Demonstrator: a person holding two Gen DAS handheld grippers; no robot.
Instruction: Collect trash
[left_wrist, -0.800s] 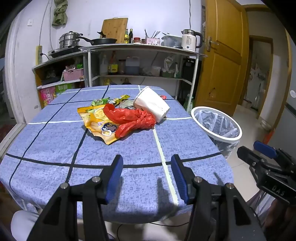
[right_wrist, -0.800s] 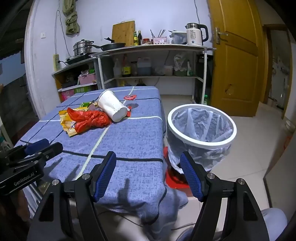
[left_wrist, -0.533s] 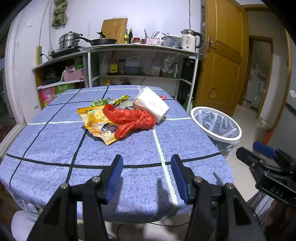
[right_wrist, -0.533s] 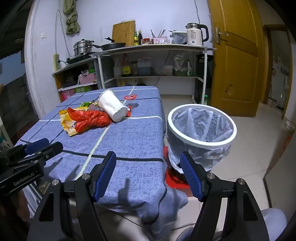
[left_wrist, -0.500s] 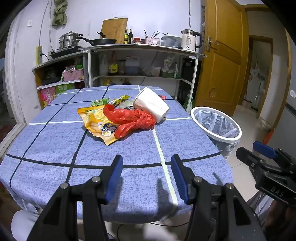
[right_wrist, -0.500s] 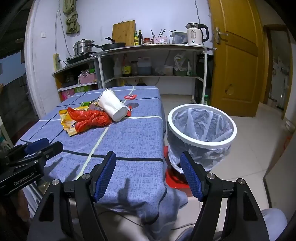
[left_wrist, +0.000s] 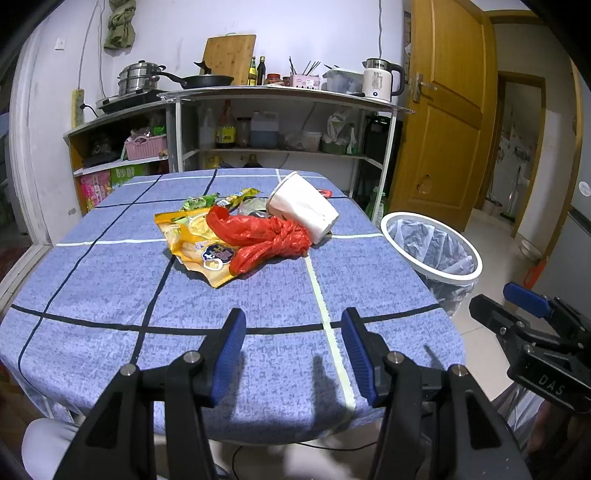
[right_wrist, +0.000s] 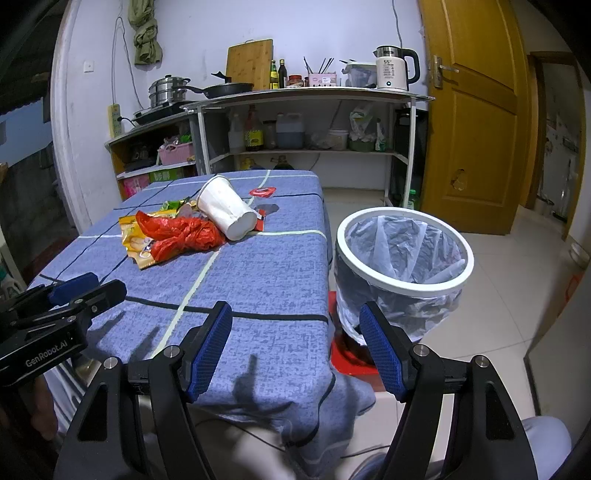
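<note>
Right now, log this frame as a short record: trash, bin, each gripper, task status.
trash: red plastic bag, yellow snack wrapper and tipped white paper cup, piled mid-table
bin: white bin with clear liner, on the floor beside the table
left gripper: open, holding nothing
right gripper: open, holding nothing
status: nothing picked up yet
</note>
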